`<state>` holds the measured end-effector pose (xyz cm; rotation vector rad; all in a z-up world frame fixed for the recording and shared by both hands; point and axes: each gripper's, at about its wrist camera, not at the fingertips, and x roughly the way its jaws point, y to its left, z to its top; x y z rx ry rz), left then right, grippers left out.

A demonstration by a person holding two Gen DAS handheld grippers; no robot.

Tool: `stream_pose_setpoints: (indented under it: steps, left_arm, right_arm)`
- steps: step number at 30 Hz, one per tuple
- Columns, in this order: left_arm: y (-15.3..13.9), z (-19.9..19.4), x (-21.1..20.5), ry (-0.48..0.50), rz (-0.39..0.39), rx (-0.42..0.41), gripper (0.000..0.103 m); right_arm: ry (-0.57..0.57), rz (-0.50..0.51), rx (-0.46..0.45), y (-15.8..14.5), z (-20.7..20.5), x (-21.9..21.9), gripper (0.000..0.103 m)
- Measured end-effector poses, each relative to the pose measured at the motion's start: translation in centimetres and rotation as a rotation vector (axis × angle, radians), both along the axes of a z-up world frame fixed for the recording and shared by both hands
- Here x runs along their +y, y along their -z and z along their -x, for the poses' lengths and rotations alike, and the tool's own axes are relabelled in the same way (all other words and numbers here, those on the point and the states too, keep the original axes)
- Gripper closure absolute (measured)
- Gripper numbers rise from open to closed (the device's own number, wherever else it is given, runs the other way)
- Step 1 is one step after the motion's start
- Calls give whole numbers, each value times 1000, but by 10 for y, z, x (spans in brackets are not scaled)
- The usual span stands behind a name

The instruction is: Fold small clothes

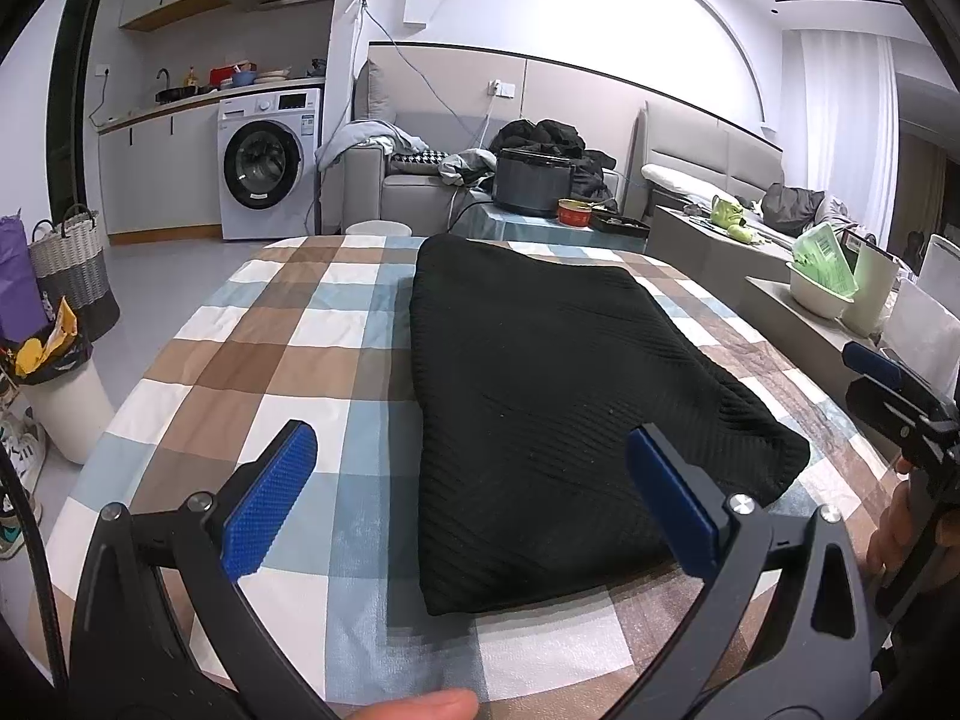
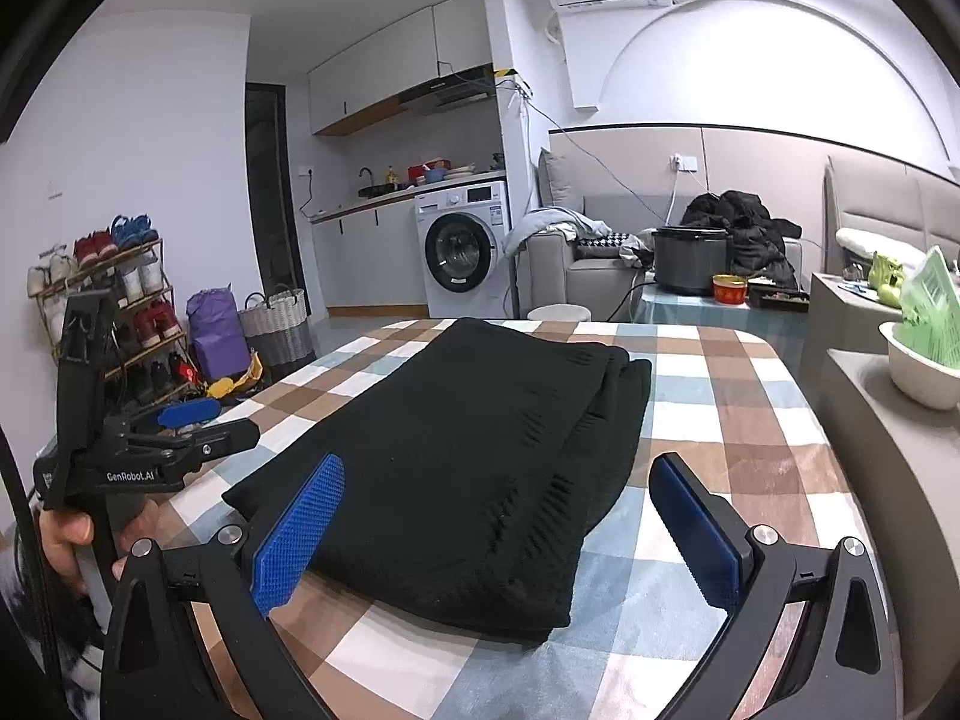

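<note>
A black knit garment (image 1: 552, 396) lies folded into a flat rectangle on the checked tablecloth (image 1: 288, 336); it also shows in the right wrist view (image 2: 468, 456). My left gripper (image 1: 474, 480) is open and empty, just above the garment's near edge, its left pad (image 1: 270, 504) over bare cloth. My right gripper (image 2: 498, 522) is open and empty, its jaws standing either side of the garment's near right corner. Each gripper shows in the other's view: the right one (image 1: 900, 396) at the right edge, the left one (image 2: 180, 426) at the left.
A white bowl (image 2: 918, 366) with green packets stands on a grey ledge at the right. A slow cooker (image 1: 531, 180) and red tin sit on a side table beyond the far edge. A shoe rack (image 2: 102, 312), baskets and a bin (image 1: 60, 396) stand on the floor at left.
</note>
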<state>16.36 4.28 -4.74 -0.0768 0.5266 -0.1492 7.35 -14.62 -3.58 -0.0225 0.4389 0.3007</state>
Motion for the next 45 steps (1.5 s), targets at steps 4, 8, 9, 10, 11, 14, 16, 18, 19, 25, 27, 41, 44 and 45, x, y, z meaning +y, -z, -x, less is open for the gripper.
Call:
stream_pose_setpoints:
  steps: [4, 8, 9, 10, 11, 14, 16, 18, 19, 25, 27, 41, 44, 45]
  left_arm:
    - [0, -1, 0, 2, 0, 0, 0]
    - [0, 0, 0, 1, 1, 0, 0]
    - [0, 0, -1, 0, 0, 0, 0]
    - [0, 0, 0, 1, 0, -2, 0]
    - [0, 0, 0, 1, 0, -1, 0]
    - [0, 0, 0, 2, 0, -1, 0]
    - [0, -1, 0, 2, 0, -2, 0]
    - [0, 0, -1, 1, -1, -2, 0]
    - [0, 0, 0, 3, 0, -2, 0]
    - [-1, 0, -1, 3, -2, -4, 0]
    - [0, -1, 0, 2, -3, -3, 0]
    - [0, 0, -1, 3, -3, -4, 0]
    - [0, 0, -1, 3, -4, -5, 0]
    - [1, 0, -1, 3, -5, -6, 0]
  right_arm:
    - [-6, 0, 1, 0, 0, 0, 0]
    - [-6, -6, 1, 1, 0, -1, 0]
    - [-5, -6, 1, 1, -1, -1, 0]
    - [-5, -5, 0, 1, 0, -1, 0]
    - [-5, -5, 1, 1, -1, -1, 0]
    - [-3, -6, 3, 1, 0, -1, 0]
    - [-5, -7, 2, 1, 0, -1, 0]
    - [-4, -6, 2, 1, 0, -1, 0]
    - [-5, -7, 3, 1, 0, -2, 0]
    - [-4, -9, 6, 1, 0, -2, 0]
    - [-5, -9, 6, 1, 0, -2, 0]
    - [-5, -11, 6, 1, 0, -2, 0]
    - [-5, -12, 9, 1, 1, -2, 0]
    - [-6, -13, 10, 1, 1, -2, 0]
